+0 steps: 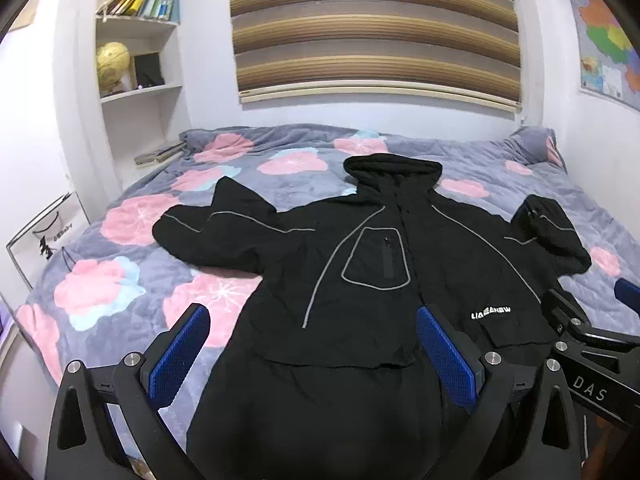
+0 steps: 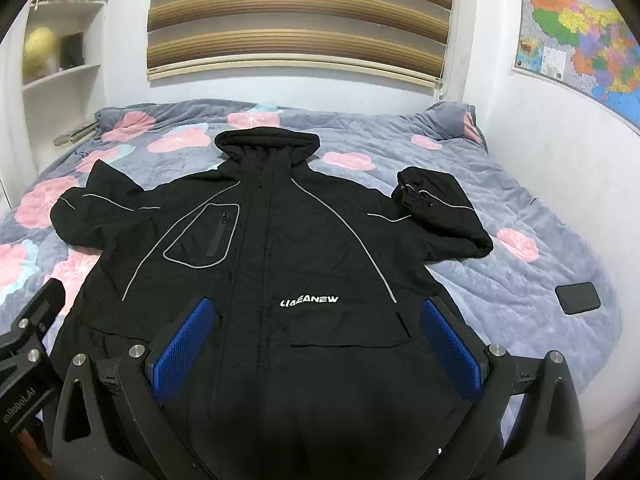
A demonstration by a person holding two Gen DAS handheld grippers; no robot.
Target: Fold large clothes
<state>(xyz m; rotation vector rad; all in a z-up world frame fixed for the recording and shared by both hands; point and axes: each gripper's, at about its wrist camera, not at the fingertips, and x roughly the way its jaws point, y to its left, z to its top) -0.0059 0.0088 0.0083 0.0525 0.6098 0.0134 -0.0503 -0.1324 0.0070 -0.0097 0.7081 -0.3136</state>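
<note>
A black hooded jacket with grey piping and white lettering lies front up on the bed, hood toward the wall; it also shows in the right wrist view. Both sleeves are spread out, the right one bunched at the cuff. My left gripper is open and empty, hovering over the jacket's lower left part. My right gripper is open and empty over the lower right front near the hem. The right gripper's body shows at the edge of the left wrist view.
The bed has a grey quilt with pink flowers. A black flat object lies on the quilt right of the jacket. White shelves stand at left, a wall map at right, a striped blind behind.
</note>
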